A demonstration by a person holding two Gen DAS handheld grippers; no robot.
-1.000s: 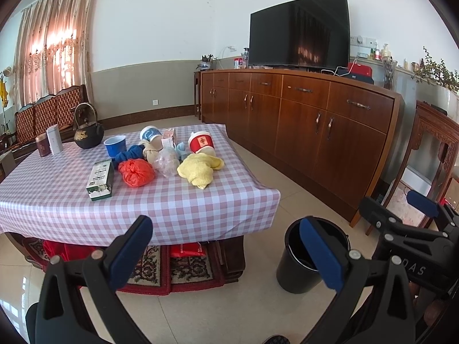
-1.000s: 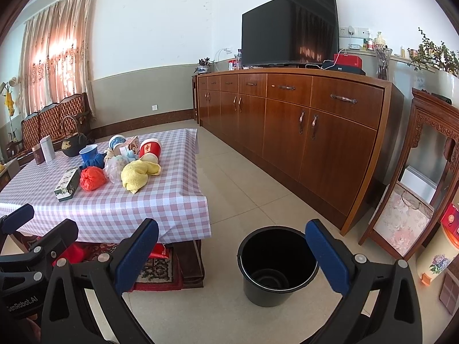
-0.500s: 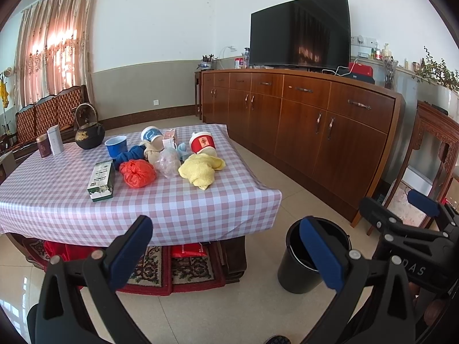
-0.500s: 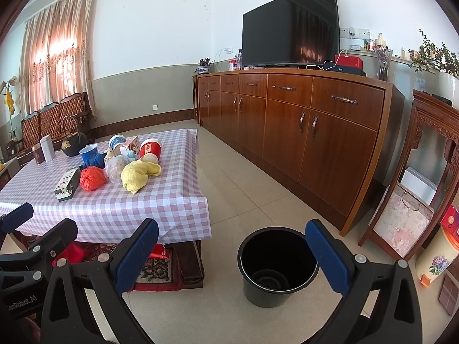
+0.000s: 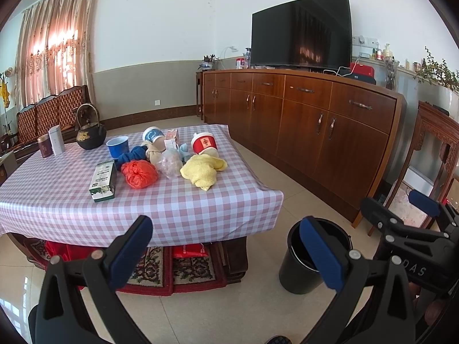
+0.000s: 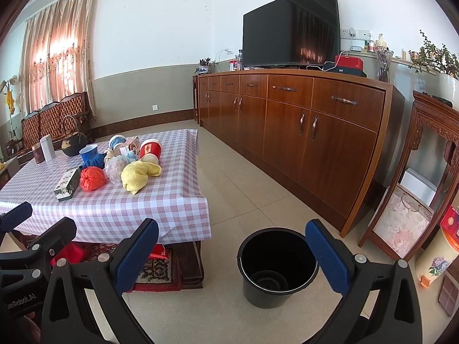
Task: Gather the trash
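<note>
Left hand-held gripper (image 5: 226, 246) spread, pinching nothing. Right hand-held gripper (image 6: 232, 253) likewise spread, bare; "DAS" lettering on its body partly cut off in left view. Round black plastic bucket (image 6: 276, 266) on floor beside desk (image 5: 178, 203), pink-checked cloth. Trash pile mid-desk: crumpled red plastic bag (image 5: 139, 173), yellow cloth wad (image 5: 202, 172), red paper cup (image 5: 204, 142). Green-white box (image 5: 103, 178) print unreadable.
</note>
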